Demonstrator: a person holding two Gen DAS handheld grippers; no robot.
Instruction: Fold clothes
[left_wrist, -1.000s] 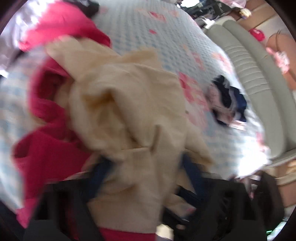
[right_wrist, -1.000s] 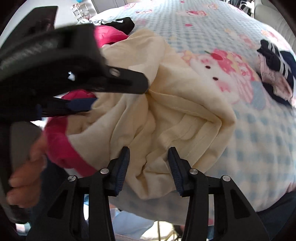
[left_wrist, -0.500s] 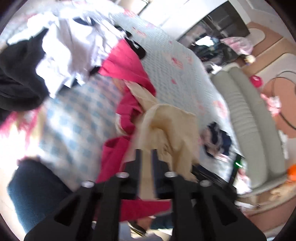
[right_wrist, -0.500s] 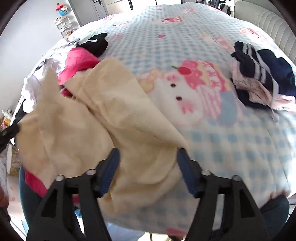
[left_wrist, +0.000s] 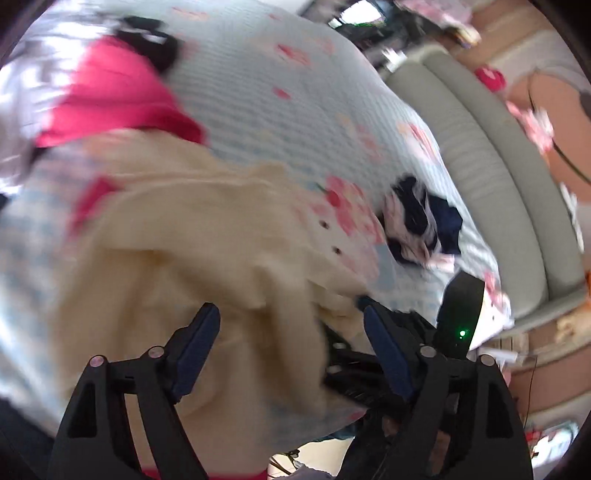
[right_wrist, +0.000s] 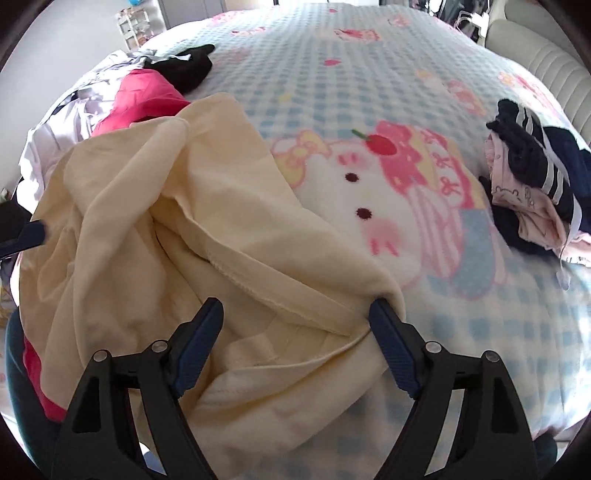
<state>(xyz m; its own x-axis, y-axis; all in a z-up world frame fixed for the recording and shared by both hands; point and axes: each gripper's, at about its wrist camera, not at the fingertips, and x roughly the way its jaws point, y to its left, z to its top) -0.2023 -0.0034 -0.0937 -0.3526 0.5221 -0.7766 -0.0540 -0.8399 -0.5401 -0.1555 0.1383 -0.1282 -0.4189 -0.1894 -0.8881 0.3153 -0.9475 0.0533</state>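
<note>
Cloth (right_wrist: 207, 236), cream-coloured, lies loose between the wide right gripper (right_wrist: 295, 328) fingers.

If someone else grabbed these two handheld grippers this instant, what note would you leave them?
Left gripper: jaws opening, cream garment beneath, not clamped.
Right gripper: open, over the same garment's hem, nothing gripped.
The cream garment lies crumpled near the bed's front edge, partly over a pink garment. A navy striped bundle sits to the right on the checked blanket.
Done: no neat fold on it yet.
Left: spread it flat, fold it, then the others.
</note>
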